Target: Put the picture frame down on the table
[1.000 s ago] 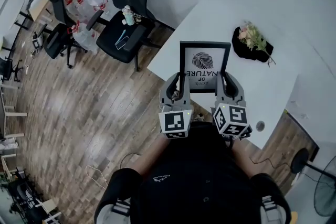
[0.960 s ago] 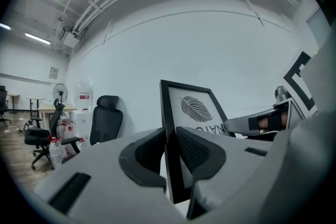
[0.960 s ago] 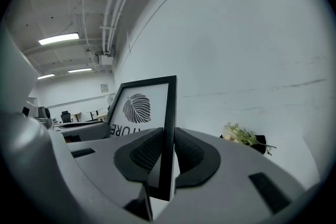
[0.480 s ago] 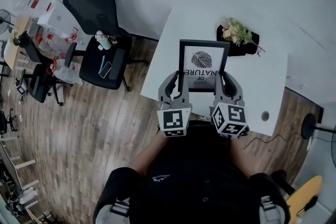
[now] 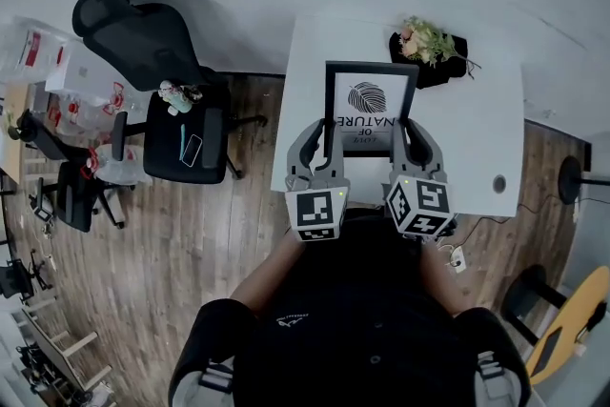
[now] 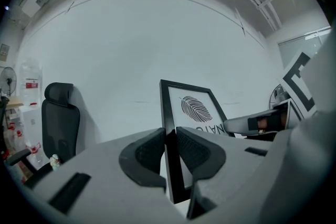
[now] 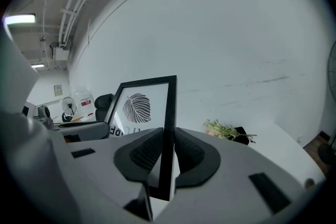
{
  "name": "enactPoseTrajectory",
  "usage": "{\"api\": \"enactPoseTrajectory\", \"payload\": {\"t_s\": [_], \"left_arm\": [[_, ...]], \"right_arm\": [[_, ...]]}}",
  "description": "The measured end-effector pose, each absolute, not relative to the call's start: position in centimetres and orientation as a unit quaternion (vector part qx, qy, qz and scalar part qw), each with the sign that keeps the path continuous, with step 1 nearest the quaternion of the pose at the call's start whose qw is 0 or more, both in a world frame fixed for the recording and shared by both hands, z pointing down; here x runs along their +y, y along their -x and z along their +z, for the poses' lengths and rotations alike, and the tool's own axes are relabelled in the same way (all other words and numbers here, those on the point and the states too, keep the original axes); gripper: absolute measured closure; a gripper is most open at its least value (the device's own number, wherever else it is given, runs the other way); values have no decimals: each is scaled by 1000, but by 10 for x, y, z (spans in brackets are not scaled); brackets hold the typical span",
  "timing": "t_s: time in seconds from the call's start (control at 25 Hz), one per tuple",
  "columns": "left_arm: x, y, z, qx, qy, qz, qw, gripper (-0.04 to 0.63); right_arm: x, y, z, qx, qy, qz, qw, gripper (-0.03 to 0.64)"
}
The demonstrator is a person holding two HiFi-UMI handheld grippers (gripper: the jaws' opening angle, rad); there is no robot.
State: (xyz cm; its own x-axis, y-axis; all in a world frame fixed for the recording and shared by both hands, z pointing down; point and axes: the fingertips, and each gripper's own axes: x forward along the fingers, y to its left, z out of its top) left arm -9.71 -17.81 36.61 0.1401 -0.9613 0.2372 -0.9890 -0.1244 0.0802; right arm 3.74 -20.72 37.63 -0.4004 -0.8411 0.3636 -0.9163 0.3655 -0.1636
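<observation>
Left gripper [image 6: 169, 152]: both jaws closed tight on the left side rail of the picture frame [image 5: 370, 105], pads flat against the black moulding. Right gripper [image 7: 164, 157]: same clamp on the right side rail, no gap visible at the pads. Both grips sit low on the frame, near its bottom corners. The frame is held close to upright between the 2 grippers, with the leaf print facing the person and its lettering inverted in the head view. It sits over the near part of the white table [image 5: 496, 129]; can't tell whether it touches the top. Flower bunch [image 5: 429, 43] on the table's far edge, well apart from the frame. Black office chair [image 5: 152, 43] left of the table on the wood floor [image 5: 219, 224].
</observation>
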Motion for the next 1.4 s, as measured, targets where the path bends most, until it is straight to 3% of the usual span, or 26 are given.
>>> {"api": "enactPoseTrajectory", "payload": {"t_s": [1.4], "left_arm": [[-199,166,532,-633,-722,147,238,520]], "right_arm": [[-230,32,539,-781,-515,278,219,551]]}}
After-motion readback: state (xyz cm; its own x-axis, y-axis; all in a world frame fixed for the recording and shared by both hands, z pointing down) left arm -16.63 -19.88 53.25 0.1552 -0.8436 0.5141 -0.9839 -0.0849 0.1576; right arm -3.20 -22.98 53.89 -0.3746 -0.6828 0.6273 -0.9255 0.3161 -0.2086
